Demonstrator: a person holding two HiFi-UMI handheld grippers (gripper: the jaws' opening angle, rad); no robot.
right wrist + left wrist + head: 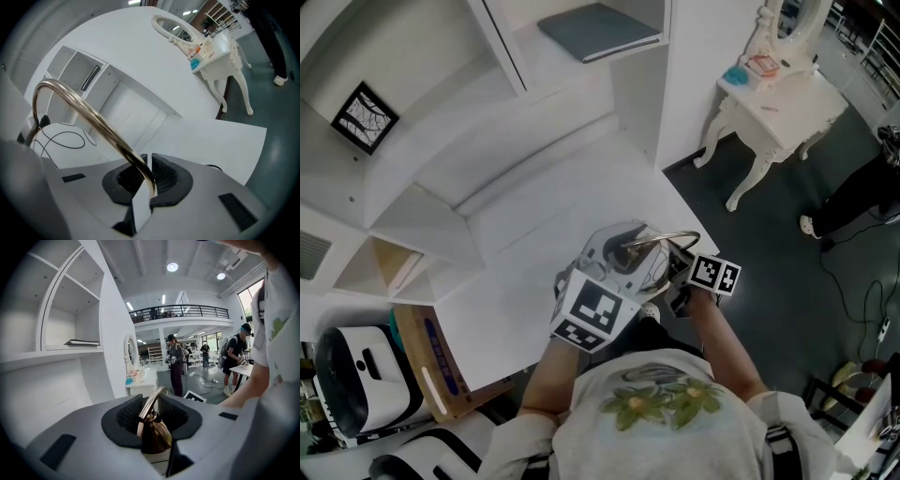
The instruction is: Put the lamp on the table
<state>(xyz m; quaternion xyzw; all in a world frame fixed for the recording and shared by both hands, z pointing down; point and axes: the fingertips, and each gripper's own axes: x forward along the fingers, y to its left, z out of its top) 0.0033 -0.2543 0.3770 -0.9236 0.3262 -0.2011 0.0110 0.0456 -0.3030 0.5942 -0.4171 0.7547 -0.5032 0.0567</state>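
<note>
The lamp has a curved brass arm (664,238) and a bronze cone head (155,433). I hold it in both grippers just above the near edge of the white table (534,253). My left gripper (153,421) is shut on the bronze cone, with a dark pad on each side of it. My right gripper (147,174) is shut on the lower end of the brass arm (84,108), which arches up and to the left. In the head view the left gripper (623,261) and right gripper (677,270) sit close together. A thin black cord (63,139) loops beside the arm.
White shelving rises behind the table, with a framed picture (364,117) and a grey book (598,30). A white dressing table with a mirror (778,103) stands at the right on dark floor. A cardboard box (431,366) lies at lower left. People (177,363) stand far off.
</note>
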